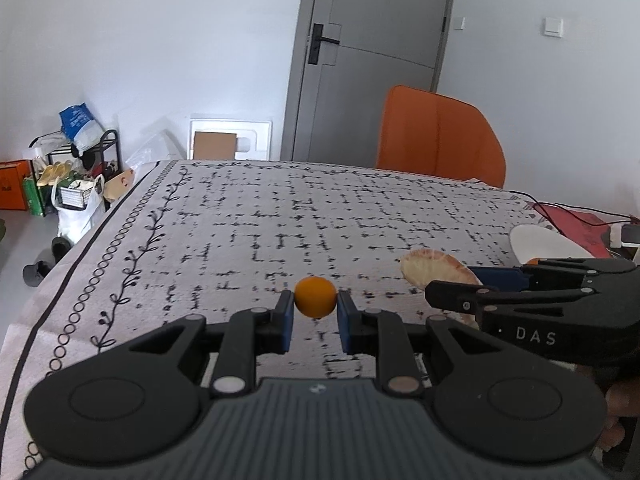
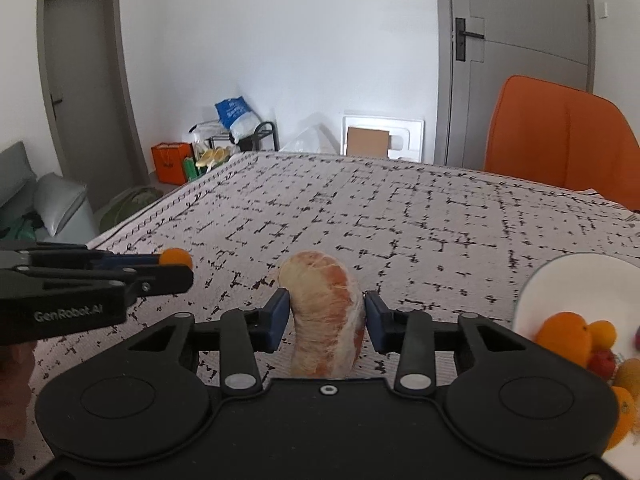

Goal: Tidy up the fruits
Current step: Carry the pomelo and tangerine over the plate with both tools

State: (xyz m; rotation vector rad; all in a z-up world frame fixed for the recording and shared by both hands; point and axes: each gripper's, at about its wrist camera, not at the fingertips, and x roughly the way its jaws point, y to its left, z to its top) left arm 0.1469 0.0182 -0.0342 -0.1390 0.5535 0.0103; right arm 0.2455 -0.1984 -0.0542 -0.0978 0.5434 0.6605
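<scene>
My left gripper point(image 1: 315, 305) is shut on a small round orange fruit point(image 1: 315, 297), held just above the patterned tablecloth; from the right wrist view the same fruit point(image 2: 176, 258) shows at the left gripper's tips point(image 2: 176, 270). My right gripper point(image 2: 325, 307) is shut on a peeled pomelo segment point(image 2: 326, 312), pale with orange-pink flesh, standing up between the blue pads. In the left wrist view that segment point(image 1: 436, 270) lies at the right, beside the right gripper point(image 1: 460, 292). A white plate point(image 2: 560, 280) at the right holds several oranges point(image 2: 568, 338) and other fruit.
The table under the black-and-white tablecloth point(image 1: 280, 220) stretches ahead. An orange chair point(image 2: 560, 148) stands at its far right edge. Red cloth and cables point(image 1: 576, 220) lie past the plate point(image 1: 540, 242). Bags and a rack point(image 1: 76, 168) crowd the floor at the left.
</scene>
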